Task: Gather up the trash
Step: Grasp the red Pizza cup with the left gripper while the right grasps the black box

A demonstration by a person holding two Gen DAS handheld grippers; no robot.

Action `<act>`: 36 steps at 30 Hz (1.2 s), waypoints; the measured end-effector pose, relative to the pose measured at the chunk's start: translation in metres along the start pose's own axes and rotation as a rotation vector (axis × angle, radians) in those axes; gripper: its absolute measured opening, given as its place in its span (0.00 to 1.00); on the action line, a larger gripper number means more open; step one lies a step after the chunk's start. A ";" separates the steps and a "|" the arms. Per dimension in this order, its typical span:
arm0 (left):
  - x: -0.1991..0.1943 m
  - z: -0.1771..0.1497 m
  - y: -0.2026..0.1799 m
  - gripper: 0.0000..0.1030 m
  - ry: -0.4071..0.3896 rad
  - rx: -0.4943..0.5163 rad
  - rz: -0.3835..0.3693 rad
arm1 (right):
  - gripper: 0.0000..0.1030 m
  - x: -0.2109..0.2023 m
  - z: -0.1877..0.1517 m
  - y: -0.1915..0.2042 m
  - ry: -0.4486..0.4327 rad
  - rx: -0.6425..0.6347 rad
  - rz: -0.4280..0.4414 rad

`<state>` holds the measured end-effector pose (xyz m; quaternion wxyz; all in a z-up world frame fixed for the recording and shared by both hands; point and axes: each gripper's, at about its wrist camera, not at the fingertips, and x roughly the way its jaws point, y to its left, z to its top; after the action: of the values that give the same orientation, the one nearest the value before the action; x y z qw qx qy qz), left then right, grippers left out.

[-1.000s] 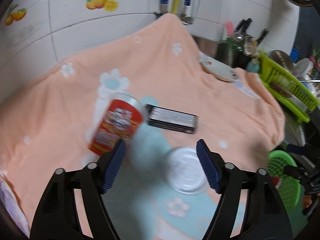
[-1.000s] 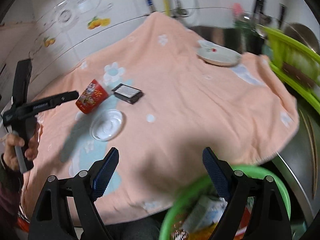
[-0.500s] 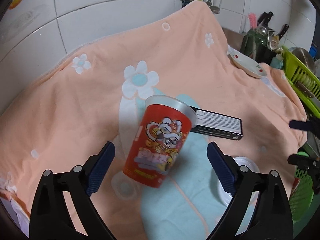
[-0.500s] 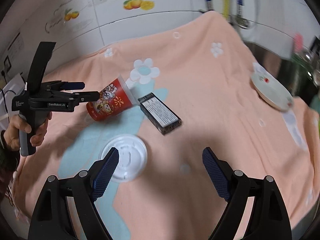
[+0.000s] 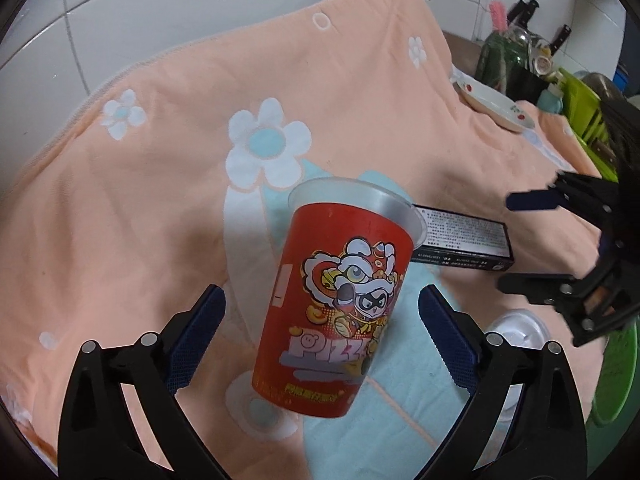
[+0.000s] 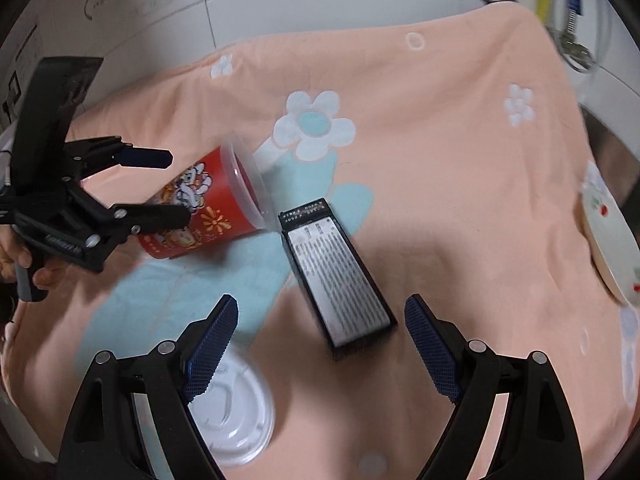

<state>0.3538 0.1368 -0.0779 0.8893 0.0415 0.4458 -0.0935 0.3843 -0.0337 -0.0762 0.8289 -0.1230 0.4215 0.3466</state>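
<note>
Trash to collect, three pieces, none picked up yet: red snack cup (image 5: 340, 300), black box (image 5: 460, 236), white lid (image 6: 232, 420). All lying on the peach flowered cloth (image 5: 160, 200), so almost the whole job left, judging from this.

Left wrist view. Left gripper (image 5: 320, 296) spread wide, jaws just opened further, with the cup between them but a clear gap on each side and no pad pressing. Cup on its side, base nearest the camera, mouth with its clear plastic rim pointing away, cartoon lion print facing up. Looks empty, light and thin-walled, so probably easy to crush under a hard squeeze. Box just behind the cup's rim, touching it or nearly; cannot tell which. Only a small part of the lid visible behind the right finger. Right gripper (image 5: 508, 244) at the right edge, also spread, holding nothing. Green basket (image 5: 612, 380) at the lower right edge, likely the place for the trash; contents not visible here.

Right wrist view. Right gripper jaws wide apart above the near end of the box, no contact as far as can be seen. Box long, flat and black, white printed label up, lying slanted. Lid round and flat, partly covered by the left finger. Left gripper, held by a hand (image 6: 24, 256), with fingers on either side of the cup's base. Plate (image 6: 604, 240) at the right edge, apparently not trash.
</note>
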 end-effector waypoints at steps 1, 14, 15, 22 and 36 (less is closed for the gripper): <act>0.002 0.000 0.000 0.93 0.004 0.005 -0.004 | 0.80 0.006 0.004 -0.001 0.006 -0.008 0.007; 0.025 0.005 0.004 0.93 0.041 0.021 -0.043 | 0.64 0.050 0.016 -0.001 0.079 -0.064 0.041; 0.027 0.005 0.004 0.93 0.044 0.021 -0.042 | 0.62 0.050 0.015 0.000 0.076 -0.070 0.034; 0.039 0.009 0.000 0.88 0.061 0.016 -0.072 | 0.45 0.035 0.009 -0.003 0.074 -0.041 0.017; 0.007 0.001 -0.033 0.72 0.003 0.041 -0.069 | 0.43 -0.029 -0.031 -0.005 0.002 0.105 -0.016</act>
<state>0.3523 0.1029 -0.0825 0.8838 0.0446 0.4463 -0.1330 0.3563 -0.0664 -0.0731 0.8365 -0.0833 0.4389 0.3173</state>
